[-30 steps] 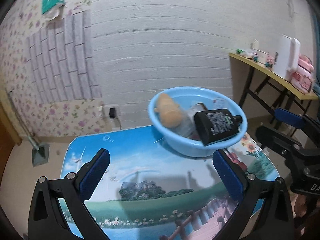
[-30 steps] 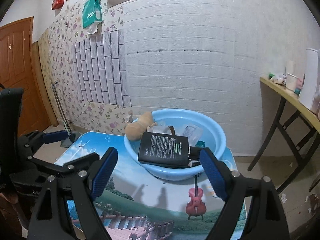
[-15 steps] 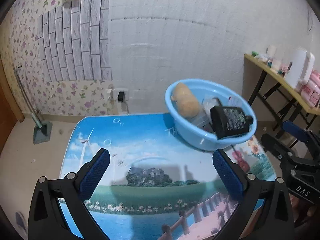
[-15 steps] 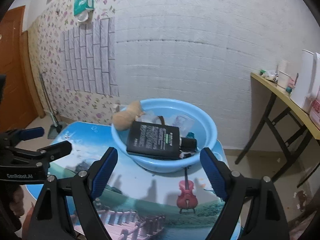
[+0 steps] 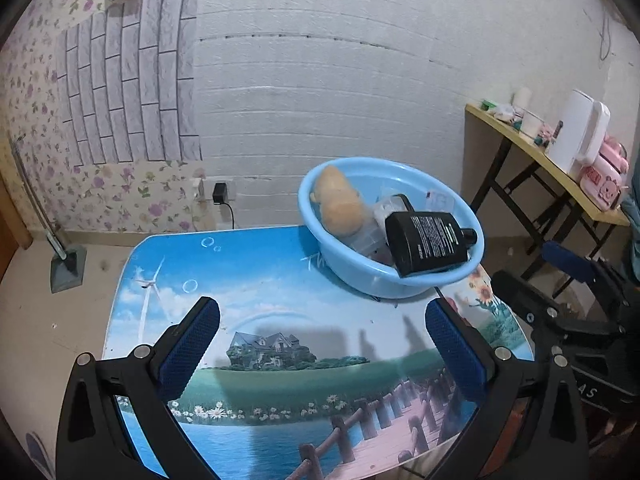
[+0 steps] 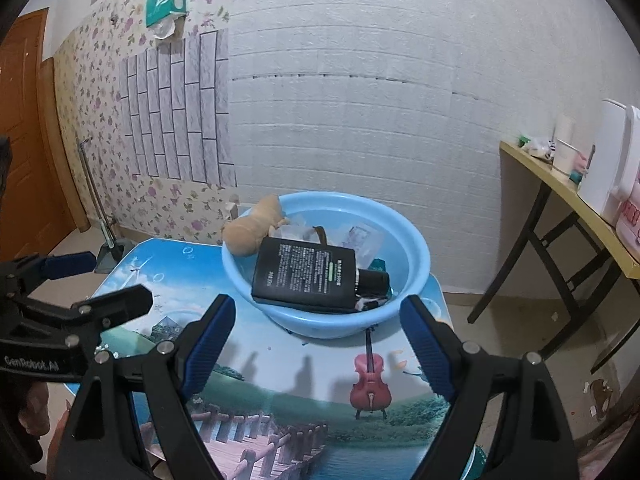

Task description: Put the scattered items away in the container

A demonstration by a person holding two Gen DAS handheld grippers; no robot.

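A light blue basin point(image 5: 452, 276) point(image 6: 332, 322) stands at the far right of a small table with a printed landscape top point(image 5: 280, 280) point(image 6: 280, 380). In it lie a flat black bottle point(image 5: 426, 242) point(image 6: 306, 276), a tan plush toy point(image 5: 340, 204) point(image 6: 254, 228) and clear plastic packets point(image 6: 360, 238). My left gripper point(image 5: 320, 340) is open and empty above the table's near middle. My right gripper point(image 6: 318, 336) is open and empty just in front of the basin. Each gripper shows at the edge of the other's view.
A wooden side table point(image 5: 560, 168) point(image 6: 572, 196) with a white appliance and small items stands at the right by the wall. A wall socket with a black plug point(image 5: 218, 194) is behind the table. A broom base point(image 5: 68, 268) rests on the floor at left.
Both grippers have drawn back from the basin, which now looks smaller and farther. The left view has swung so the basin sits more to the right. Both stay open and empty.
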